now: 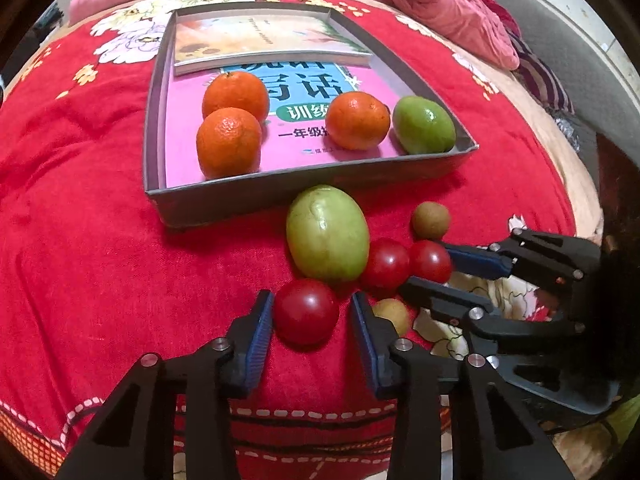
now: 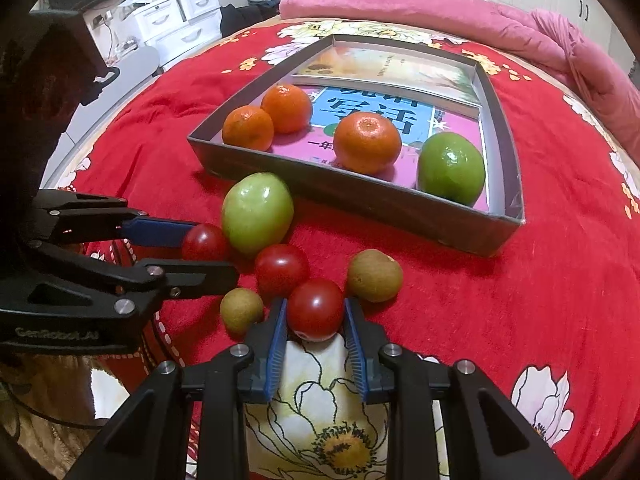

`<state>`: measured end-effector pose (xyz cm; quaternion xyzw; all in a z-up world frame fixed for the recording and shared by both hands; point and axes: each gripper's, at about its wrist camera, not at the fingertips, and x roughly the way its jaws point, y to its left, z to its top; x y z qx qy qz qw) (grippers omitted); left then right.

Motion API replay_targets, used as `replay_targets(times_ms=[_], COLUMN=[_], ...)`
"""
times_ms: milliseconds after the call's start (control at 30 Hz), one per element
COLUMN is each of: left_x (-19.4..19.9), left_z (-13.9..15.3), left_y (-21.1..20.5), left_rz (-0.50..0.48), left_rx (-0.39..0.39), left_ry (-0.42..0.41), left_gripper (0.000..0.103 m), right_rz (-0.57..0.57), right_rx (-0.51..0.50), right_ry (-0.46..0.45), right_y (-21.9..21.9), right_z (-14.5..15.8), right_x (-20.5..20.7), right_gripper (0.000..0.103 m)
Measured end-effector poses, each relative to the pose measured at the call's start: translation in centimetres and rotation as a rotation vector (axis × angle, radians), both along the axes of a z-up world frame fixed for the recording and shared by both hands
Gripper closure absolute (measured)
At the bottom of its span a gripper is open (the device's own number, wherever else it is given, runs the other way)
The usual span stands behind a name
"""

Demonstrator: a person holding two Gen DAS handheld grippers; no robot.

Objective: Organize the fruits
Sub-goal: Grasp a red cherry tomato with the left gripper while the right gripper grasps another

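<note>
Through the left wrist camera, your left gripper (image 1: 312, 316) straddles a red tomato (image 1: 306, 312) on the red floral bedspread (image 1: 100, 260), just in front of the big green fruit (image 1: 327, 234). The left pad looks to be touching its skin; on the right a thin gap seems to remain, so I would not call this a firm hold yet. Beyond it the grey tray (image 1: 280, 190) sits toward the far edge of the bedspread, carrying three tangerines (image 1: 229, 142) and a smaller green fruit (image 1: 424, 124) on top of books. Your right gripper (image 1: 430, 276) comes in from the right edge, clamped on another tomato (image 1: 430, 261).

Through the right wrist camera, the right gripper (image 2: 316, 312) is clenched on its tomato (image 2: 316, 308), both blue pads pressed against its sides. A brown longan (image 2: 374, 275) lies just beside it on the right, another (image 2: 241, 310) on the left, and a third tomato (image 2: 281, 269) touches it behind. The left gripper (image 2: 208, 248) shows at the left edge around its tomato (image 2: 205, 242).

These tomatoes will likely be light, smooth-skinned and soft: squeeze across the widest middle, gently, or they may bruise or pop out.
</note>
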<state>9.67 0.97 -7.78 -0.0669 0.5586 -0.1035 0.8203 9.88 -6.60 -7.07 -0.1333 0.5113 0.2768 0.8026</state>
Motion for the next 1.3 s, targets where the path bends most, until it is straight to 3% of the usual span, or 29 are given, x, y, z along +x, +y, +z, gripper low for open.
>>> replay_targets(times_ms=[233, 400, 867, 1300], left_x=[0.1, -0.1, -1.0, -1.9], left_z=[0.1, 0.6, 4.8, 6.4], left_y=[0.1, 1.1, 0.9, 0.8], left_rz=[0.008, 0.039, 0.031, 0.020], left_rx=[-0.008, -0.089, -0.101, -0.083], left_ry=[-0.005, -0.009, -0.182, -0.265], left_gripper=[0.071, 0.071, 0.071, 0.071], right_rz=[-0.013, -0.019, -0.001, 0.014], right_rx=[0.014, 0.026, 0.106, 0.151], right_ry=[-0.004, -0.016, -0.092, -0.164], right_y=[-0.3, -0.5, -0.4, -0.5], right_z=[0.3, 0.6, 2.7, 4.3], right_x=[0.2, 0.2, -0.1, -0.5], right_gripper=[0.074, 0.074, 0.074, 0.074])
